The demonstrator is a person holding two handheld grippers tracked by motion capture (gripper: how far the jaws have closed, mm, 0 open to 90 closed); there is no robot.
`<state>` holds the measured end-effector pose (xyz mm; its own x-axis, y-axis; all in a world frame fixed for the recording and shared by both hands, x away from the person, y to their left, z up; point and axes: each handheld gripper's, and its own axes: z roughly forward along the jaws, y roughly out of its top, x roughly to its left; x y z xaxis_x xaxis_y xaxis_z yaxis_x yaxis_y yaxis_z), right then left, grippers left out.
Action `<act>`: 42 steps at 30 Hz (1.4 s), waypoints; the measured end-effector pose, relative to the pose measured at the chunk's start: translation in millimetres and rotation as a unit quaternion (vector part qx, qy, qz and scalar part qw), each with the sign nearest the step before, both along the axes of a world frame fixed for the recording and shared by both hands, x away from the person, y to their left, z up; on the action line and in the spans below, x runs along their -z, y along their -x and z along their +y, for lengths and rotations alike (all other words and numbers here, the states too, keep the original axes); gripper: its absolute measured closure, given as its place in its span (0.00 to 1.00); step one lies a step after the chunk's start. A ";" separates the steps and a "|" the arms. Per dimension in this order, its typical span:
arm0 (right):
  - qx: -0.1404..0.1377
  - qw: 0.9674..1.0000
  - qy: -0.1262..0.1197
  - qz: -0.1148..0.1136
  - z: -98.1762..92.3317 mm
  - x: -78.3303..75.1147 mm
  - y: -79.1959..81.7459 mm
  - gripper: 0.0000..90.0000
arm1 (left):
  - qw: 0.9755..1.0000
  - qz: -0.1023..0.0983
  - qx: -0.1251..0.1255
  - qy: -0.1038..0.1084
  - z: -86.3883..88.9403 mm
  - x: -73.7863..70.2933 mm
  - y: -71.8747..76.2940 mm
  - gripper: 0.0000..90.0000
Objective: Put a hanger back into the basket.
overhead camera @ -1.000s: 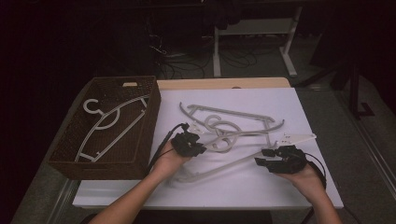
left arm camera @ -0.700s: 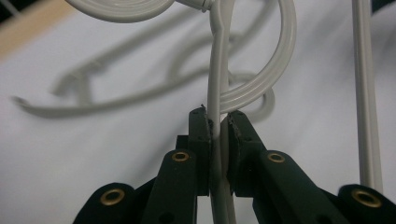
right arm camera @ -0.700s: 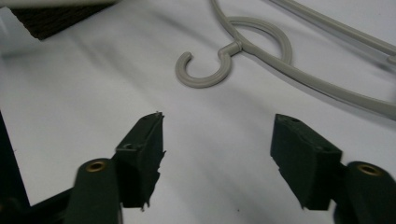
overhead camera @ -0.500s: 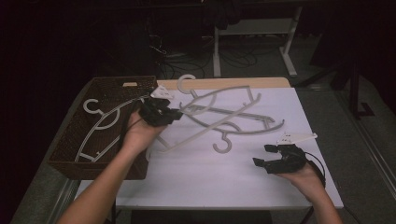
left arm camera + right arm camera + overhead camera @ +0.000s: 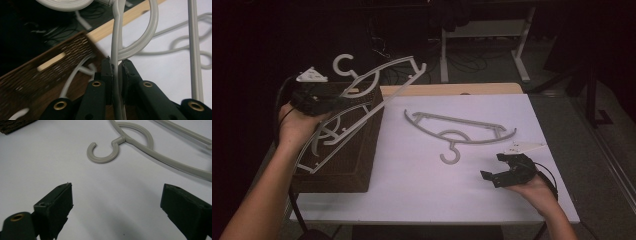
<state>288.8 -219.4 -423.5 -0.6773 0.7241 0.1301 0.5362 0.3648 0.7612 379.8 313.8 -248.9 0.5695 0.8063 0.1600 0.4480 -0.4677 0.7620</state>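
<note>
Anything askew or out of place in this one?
Nothing stands out. The left gripper holds a grey hanger tilted above the wicker basket; another hanger lies flat on the table.

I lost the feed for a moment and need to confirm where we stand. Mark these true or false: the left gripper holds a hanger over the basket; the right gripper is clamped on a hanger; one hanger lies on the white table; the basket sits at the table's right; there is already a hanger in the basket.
1. The left gripper holds a lifted hanger over the basket. True.
2. The right gripper is clamped on a hanger. False: its jaws have just been opening, with nothing between them.
3. One table hanger lies on the white table. True.
4. The basket sits at the table's right. False: it is at the left.
5. The basket already holds a basket hanger. True.
</note>
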 end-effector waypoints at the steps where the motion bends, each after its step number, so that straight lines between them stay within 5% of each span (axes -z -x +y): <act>1: 0.000 1.000 0.000 0.000 0.0 0.0 0.0 0.10 | 1.000 0.000 -0.010 -0.001 7.8 1.4 -0.3 0.91; 7: 0.009 1.000 0.006 0.000 2.0 0.7 -1.8 0.05 | 0.998 0.004 -0.065 -0.010 55.9 17.2 -3.9 0.91; 14: 0.011 1.000 0.011 0.002 2.2 1.9 -3.0 0.05 | 0.995 0.019 -0.096 -0.033 91.5 37.0 -5.7 0.91; 24: 0.010 1.000 0.013 0.004 3.0 2.6 -4.1 0.05 | 0.989 0.034 -0.130 -0.055 114.5 61.0 -10.8 0.91; 33: 0.011 1.000 0.012 0.004 2.0 2.4 -4.2 0.05 | 0.985 0.085 -0.132 -0.067 118.8 91.7 -16.4 0.90; 36: 0.010 1.000 0.014 0.004 2.9 2.6 -4.1 0.05 | 0.986 0.097 -0.125 -0.050 119.9 97.9 -17.1 0.84; 42: 0.010 1.000 0.013 0.004 2.4 2.4 -4.3 0.05 | 0.988 0.085 -0.126 -0.033 119.9 93.6 -16.1 0.69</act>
<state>293.1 -217.0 -425.9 -0.6616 0.7407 0.1166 0.5496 0.3733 0.7474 395.9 433.7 -342.5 0.3747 0.9170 0.1370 0.6757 -0.3712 0.6368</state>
